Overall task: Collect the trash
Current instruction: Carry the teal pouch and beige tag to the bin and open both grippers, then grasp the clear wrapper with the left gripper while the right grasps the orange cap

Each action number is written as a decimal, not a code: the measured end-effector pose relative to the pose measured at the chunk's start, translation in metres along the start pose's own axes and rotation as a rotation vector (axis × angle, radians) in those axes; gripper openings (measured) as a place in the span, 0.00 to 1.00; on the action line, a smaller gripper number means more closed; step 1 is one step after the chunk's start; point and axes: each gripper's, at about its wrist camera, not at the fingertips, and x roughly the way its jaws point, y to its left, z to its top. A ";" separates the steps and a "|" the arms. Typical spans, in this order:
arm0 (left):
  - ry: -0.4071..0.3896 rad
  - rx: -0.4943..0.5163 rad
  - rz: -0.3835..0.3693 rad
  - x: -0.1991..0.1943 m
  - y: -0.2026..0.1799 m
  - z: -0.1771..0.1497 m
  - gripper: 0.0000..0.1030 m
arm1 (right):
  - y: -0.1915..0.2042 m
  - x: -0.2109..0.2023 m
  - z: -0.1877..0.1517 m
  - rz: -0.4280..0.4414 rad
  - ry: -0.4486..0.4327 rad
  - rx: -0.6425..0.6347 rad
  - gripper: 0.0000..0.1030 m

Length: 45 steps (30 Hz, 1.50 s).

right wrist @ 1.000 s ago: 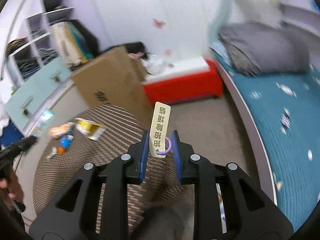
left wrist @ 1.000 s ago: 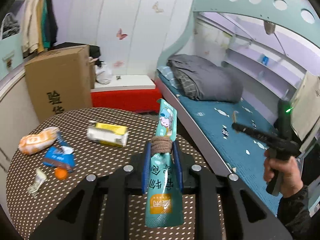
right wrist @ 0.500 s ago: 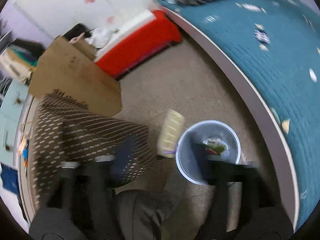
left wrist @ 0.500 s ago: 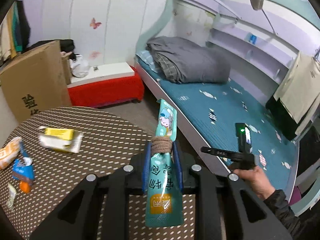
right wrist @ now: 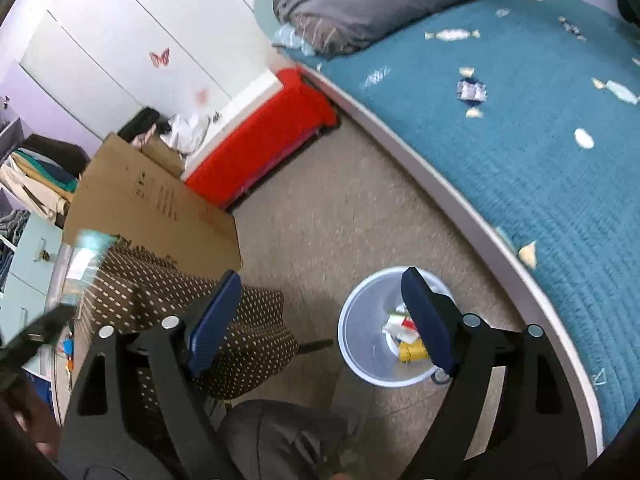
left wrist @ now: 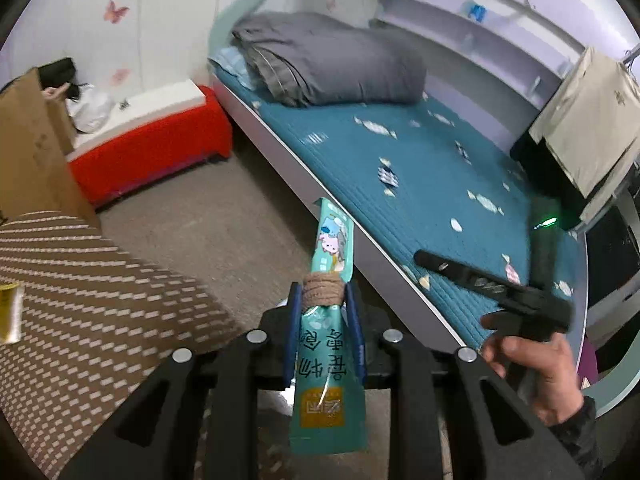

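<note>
Over the floor beside the bed, the left gripper (left wrist: 323, 312) pinches a wrapper (left wrist: 329, 336) while the right gripper (right wrist: 320, 312), jaws spread and holding nothing, hangs above the bin (right wrist: 360, 344) at its 3 o'clock; released off-centre, the light wrapper could flutter past the rim.

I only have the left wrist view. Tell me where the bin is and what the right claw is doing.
Observer: The white bin stands on the carpet between the table and the bed frame, directly under the right claw.
Operator: Report whether that claw carries anything.
Observer: Nothing. Its jaws are spread wide and bare above the bin.
Operator: Say what is in the bin.
Observer: A few pieces of trash at the bottom, white, red and yellow; too blurred to name.
Operator: Confirm my side.
Observer: The left claw is shut on the teal snack pouch, with the bin out of your view.
</note>
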 end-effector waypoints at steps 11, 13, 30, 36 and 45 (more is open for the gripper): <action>0.141 0.048 -0.015 0.089 -0.027 0.019 0.70 | 0.004 -0.043 0.013 0.016 -0.098 -0.018 0.81; 0.112 0.039 0.028 0.090 -0.026 0.024 0.88 | 0.006 -0.045 0.012 0.011 -0.101 -0.020 0.81; -0.076 0.027 0.099 -0.037 -0.001 0.002 0.90 | 0.068 -0.072 -0.009 0.018 -0.108 -0.088 0.94; -0.139 -0.003 0.093 -0.095 0.016 -0.019 0.90 | 0.123 -0.086 -0.016 0.050 -0.109 -0.179 0.94; -0.256 -0.060 0.150 -0.175 0.057 -0.057 0.90 | 0.219 -0.113 -0.032 0.112 -0.148 -0.327 0.94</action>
